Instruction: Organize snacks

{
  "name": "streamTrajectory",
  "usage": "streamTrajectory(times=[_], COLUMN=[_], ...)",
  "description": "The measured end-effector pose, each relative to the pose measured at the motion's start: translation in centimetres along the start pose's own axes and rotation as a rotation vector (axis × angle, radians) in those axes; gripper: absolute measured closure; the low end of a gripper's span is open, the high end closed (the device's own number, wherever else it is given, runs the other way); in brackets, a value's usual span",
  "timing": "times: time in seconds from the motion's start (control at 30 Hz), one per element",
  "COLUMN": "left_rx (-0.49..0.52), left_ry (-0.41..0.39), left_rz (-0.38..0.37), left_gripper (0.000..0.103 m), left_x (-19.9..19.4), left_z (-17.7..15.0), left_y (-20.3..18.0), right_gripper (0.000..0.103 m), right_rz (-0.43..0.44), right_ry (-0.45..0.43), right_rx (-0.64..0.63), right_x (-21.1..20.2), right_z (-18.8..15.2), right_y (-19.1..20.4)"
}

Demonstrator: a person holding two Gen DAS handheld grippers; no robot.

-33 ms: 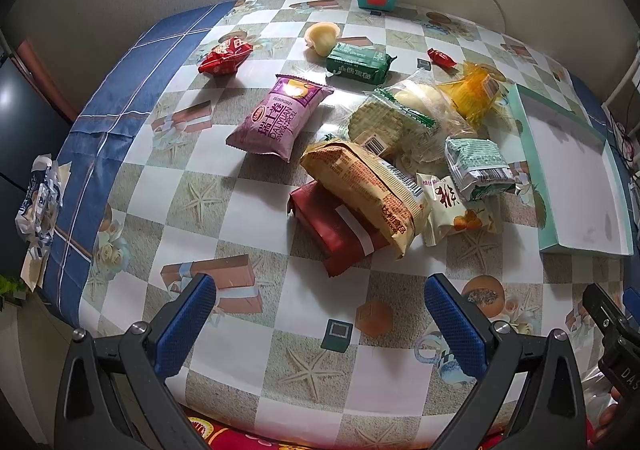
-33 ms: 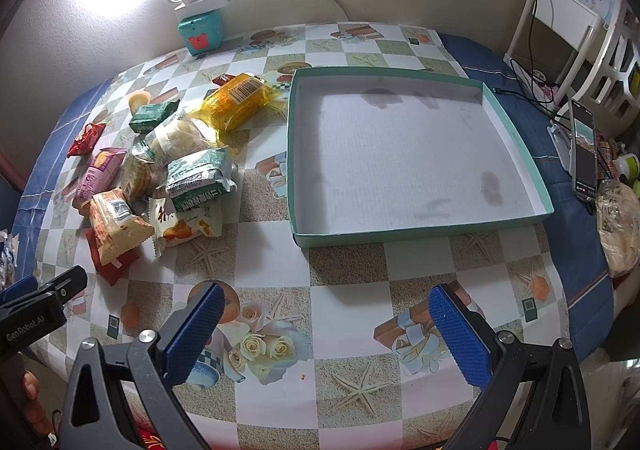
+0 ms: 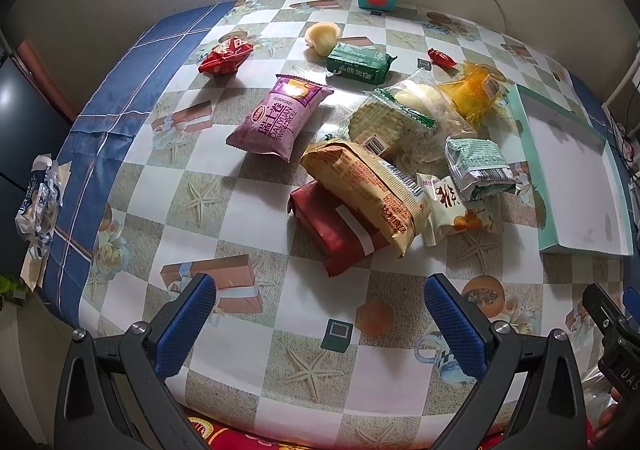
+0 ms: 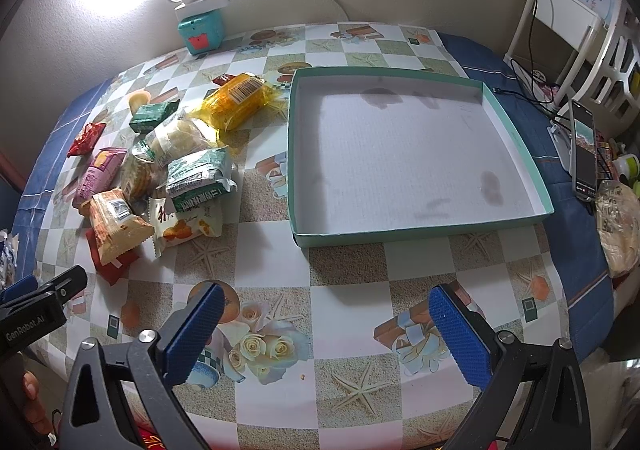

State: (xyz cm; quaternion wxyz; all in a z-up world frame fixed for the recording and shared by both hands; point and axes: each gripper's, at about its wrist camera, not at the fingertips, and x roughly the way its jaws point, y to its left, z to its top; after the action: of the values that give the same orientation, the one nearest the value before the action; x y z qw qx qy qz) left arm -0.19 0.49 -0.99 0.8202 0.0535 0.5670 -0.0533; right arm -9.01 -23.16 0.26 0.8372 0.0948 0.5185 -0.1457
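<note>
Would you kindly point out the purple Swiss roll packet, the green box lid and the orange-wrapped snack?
purple Swiss roll packet (image 3: 280,117), left wrist view, middle of its printed face.
green box lid (image 4: 516,137), right wrist view, right rim.
orange-wrapped snack (image 4: 236,99), right wrist view, wrapper's middle.

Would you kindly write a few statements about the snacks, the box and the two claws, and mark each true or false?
1. The green box has no snacks in it. True.
2. The left claw grips the purple pack. False: it is open and holds nothing.
3. The tan pack lies partly on the red pack. True.
4. The snacks lie to the right of the box. False: in the right wrist view they lie to its left.
5. The right claw is open and hangs above the tablecloth. True.
</note>
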Motion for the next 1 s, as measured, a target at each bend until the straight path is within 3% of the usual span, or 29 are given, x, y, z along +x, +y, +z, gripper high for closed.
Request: streamTrajectory(times=[0.17, 0.3, 0.67, 1.0], left_rx=[-0.023, -0.021, -0.031, -0.079], left_ry=[-0.042, -0.064, -0.028, -0.050], left_rz=[-0.050, -0.035, -0.034, -0.085], left_gripper=[0.000, 0.000, 0.000, 0.000], left_x=[0.0, 0.0, 0.2, -0.4], left_z=[0.0, 0.1, 0.1, 0.1], left_y=[0.1, 0.3, 0.7, 1.7], right_gripper=[0.000, 0.000, 0.000, 0.000], right_rz=[-0.001, -0.001, -0.002, 0.086], right_ry=[0.000, -0.001, -0.001, -0.085], right_rx=[0.001, 0.000, -0.015, 0.018], right_x=[0.0, 0.1, 0.1, -1.1], right_z=[0.0, -0.1, 0.0, 0.9], right_y=[0.0, 0.0, 0.6, 1.8])
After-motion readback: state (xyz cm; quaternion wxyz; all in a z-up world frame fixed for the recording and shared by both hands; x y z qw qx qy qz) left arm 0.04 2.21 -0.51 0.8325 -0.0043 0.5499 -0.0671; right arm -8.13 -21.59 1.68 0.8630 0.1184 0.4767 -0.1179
